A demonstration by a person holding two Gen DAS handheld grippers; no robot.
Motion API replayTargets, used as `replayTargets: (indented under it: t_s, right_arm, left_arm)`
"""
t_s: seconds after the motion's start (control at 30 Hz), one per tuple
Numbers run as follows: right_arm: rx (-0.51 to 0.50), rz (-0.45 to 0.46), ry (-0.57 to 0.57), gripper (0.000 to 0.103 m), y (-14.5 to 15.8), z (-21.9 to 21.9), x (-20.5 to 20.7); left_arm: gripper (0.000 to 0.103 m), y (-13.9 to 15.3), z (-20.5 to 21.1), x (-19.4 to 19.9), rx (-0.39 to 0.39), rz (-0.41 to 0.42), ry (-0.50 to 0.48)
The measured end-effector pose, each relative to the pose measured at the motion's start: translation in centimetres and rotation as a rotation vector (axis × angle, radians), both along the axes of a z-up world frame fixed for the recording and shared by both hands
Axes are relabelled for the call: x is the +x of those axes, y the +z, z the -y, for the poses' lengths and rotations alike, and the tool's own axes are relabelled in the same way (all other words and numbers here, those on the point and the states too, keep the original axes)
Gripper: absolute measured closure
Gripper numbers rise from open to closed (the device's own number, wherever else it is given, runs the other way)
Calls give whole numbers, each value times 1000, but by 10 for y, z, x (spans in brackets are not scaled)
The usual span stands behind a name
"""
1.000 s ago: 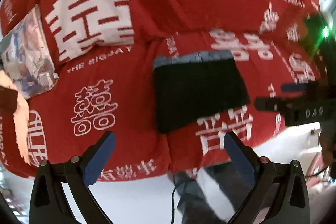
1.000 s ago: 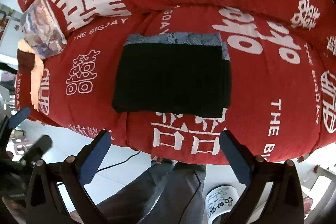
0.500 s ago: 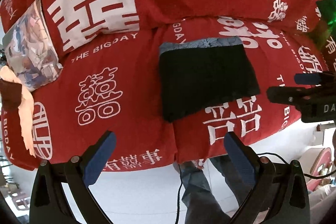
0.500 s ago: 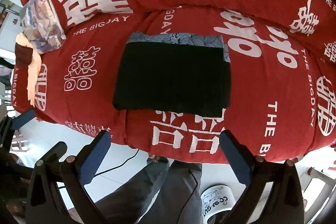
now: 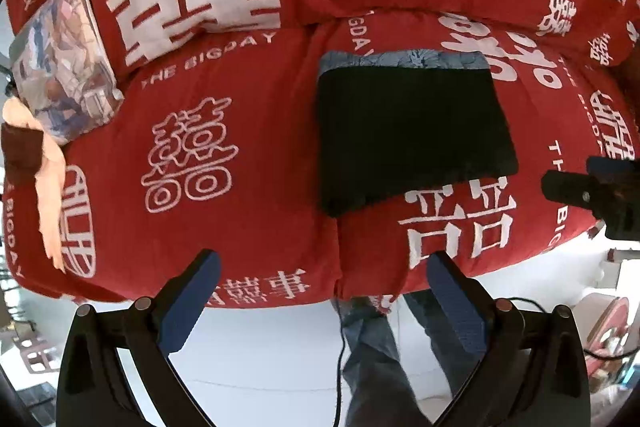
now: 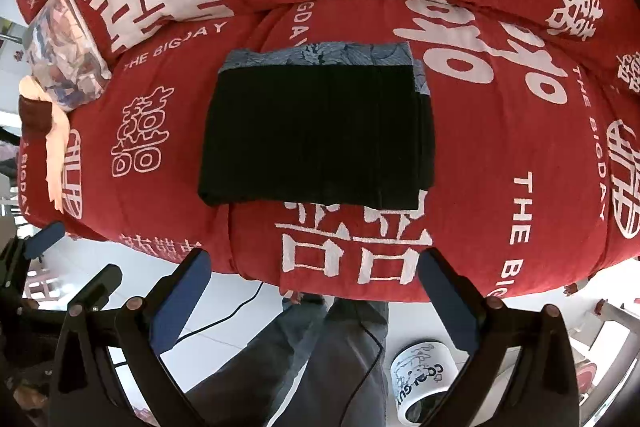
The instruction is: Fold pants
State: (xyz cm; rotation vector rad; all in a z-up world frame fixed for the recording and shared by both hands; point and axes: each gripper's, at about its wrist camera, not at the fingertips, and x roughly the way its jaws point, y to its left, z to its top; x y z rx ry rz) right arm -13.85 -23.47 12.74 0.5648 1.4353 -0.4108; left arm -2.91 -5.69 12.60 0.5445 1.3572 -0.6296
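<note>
So the pants are folded into a neat black rectangle with a blue patterned band along the far edge, lying flat on the red cushion. Right gripper hangs off the cushion's front edge, jaws spread wide, holding nothing, pants straight ahead and well apart from the tips. Left gripper has the same deal: wide open, empty, pants ahead and a bit right of center. A printed pillow sits far left.

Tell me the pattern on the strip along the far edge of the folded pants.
Blue-grey leaf-like print on the strip, clearest in the right wrist view.
</note>
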Motion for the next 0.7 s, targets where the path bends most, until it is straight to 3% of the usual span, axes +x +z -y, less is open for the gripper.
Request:
replayTargets:
  t_s: [0.7]
  right_arm:
    - [6,-50,-2,0,-23,46,-6]
  left_arm:
    - [0,-32,51,1,98,-65,35]
